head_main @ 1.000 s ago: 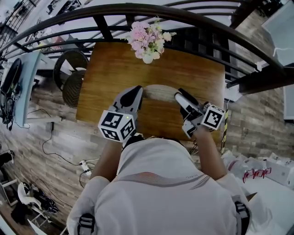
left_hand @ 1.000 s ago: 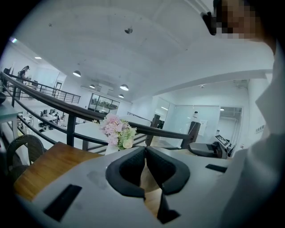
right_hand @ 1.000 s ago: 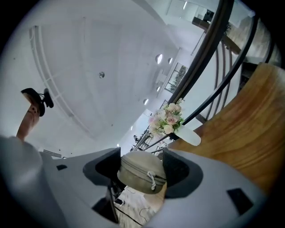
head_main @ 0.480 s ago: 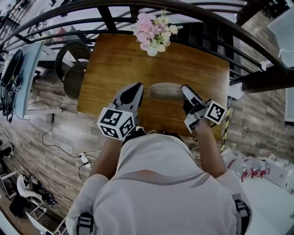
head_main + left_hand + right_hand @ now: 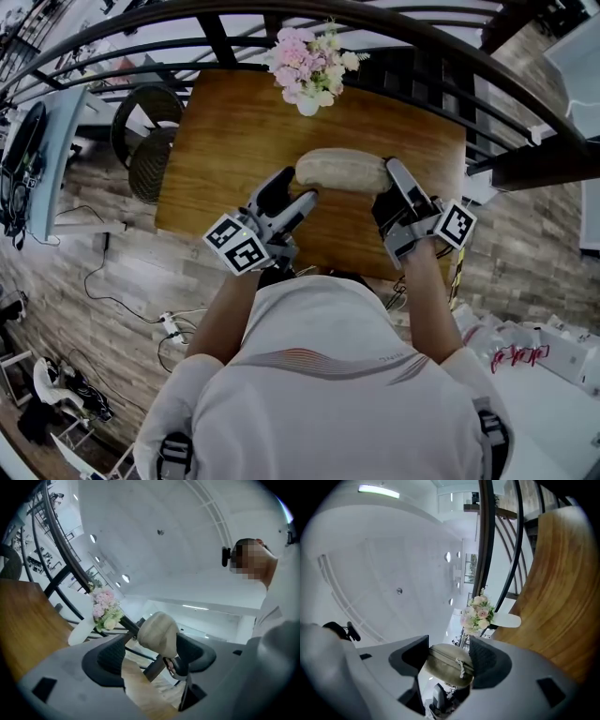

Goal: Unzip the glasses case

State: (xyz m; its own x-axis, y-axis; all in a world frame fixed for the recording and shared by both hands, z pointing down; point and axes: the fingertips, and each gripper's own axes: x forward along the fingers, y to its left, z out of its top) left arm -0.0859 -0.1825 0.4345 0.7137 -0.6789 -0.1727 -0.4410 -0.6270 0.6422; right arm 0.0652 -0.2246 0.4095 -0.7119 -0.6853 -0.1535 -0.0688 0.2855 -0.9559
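Head view, looking straight down, and the biggest thing out there is one dark railing (image 5: 394,28) curving round the far side. Inside it sits one wooden table (image 5: 234,141), most of its top bare. One person in a white shirt (image 5: 319,375) stands at the near edge, both forearms stretched out over the wood. One dark woven chair (image 5: 148,150) is parked off the table's left side.

Two grippers now, count them, each carrying one marker cube (image 5: 236,251). The left gripper (image 5: 300,185) and the right gripper (image 5: 386,183) are closing in from either side on a single thing. One vase of pink and white flowers (image 5: 309,70) stands at the table's far edge, apart from both grippers.

And there it is: one glasses case (image 5: 342,171), beige and oval, lying crosswise between the two grippers and held up off the wood.

Over to the left gripper view. Its jaws are opening and stand wide apart, with the rounded end of the case between them. That end lies against one pad with a clear gap to the other, so this side has let go.

In the right gripper view both pads press on the other end of the case, one on each side, a proper grasp. One zip (image 5: 445,656) runs round that end, done up along the stretch that shows. One small pale pull cord (image 5: 462,668) dangles from it, just beside a pad.
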